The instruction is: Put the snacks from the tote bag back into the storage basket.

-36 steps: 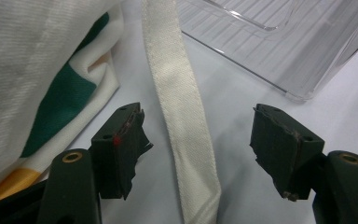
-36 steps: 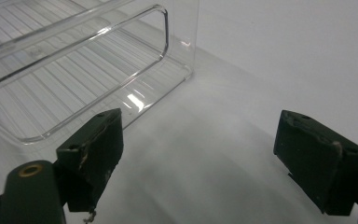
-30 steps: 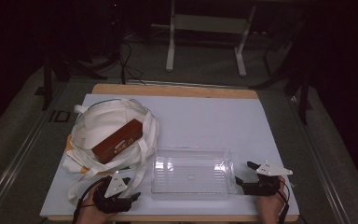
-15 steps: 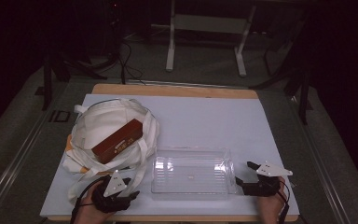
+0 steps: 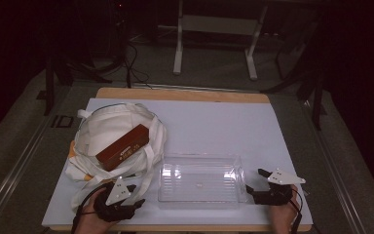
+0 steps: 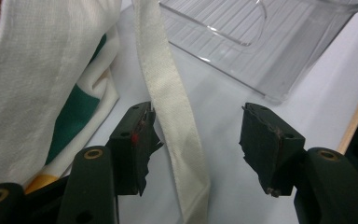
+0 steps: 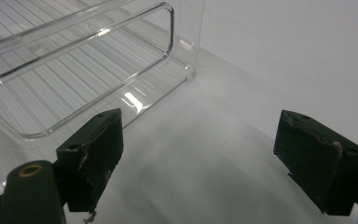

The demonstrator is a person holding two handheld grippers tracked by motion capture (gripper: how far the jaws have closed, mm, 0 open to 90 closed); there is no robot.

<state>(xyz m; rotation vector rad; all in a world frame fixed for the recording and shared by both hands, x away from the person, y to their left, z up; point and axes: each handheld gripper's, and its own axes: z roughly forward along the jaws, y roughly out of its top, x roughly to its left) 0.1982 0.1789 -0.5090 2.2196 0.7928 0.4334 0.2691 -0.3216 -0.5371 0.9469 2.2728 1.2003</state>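
Left gripper (image 6: pixel 196 144) sits at the near-left corner of the white table (image 5: pixel 214 122), its jaws having just been closing and now halfway spread, with the cream strap (image 6: pixel 172 116) of the tote bag (image 5: pixel 112 141) lying between them: the strap brushes the pad at nine o'clock, while the pad at three o'clock stands well clear of it, so nothing is pinched yet. From the high view the bag lies at about eleven o'clock from that gripper, slumped open, with a brown box (image 5: pixel 122 147) resting on its mouth, and the clear plastic tray (image 5: pixel 199 178) is just beside it at two o'clock. Right gripper (image 7: pixel 214 154) rests at the near-right corner with jaws spread wide over bare table, the tray's end wall at its ten o'clock. I judge the strap light, soft and floppy; it will fold and slide rather than resist, so the hold should be across its flat width, squarely between the pads, not on an edge. The bag should trail limply, and the box, stiff and likely the heaviest part, may slide or tip if the cloth is pulled. The tray looks rigid, smooth and slippery, best taken by its rim.
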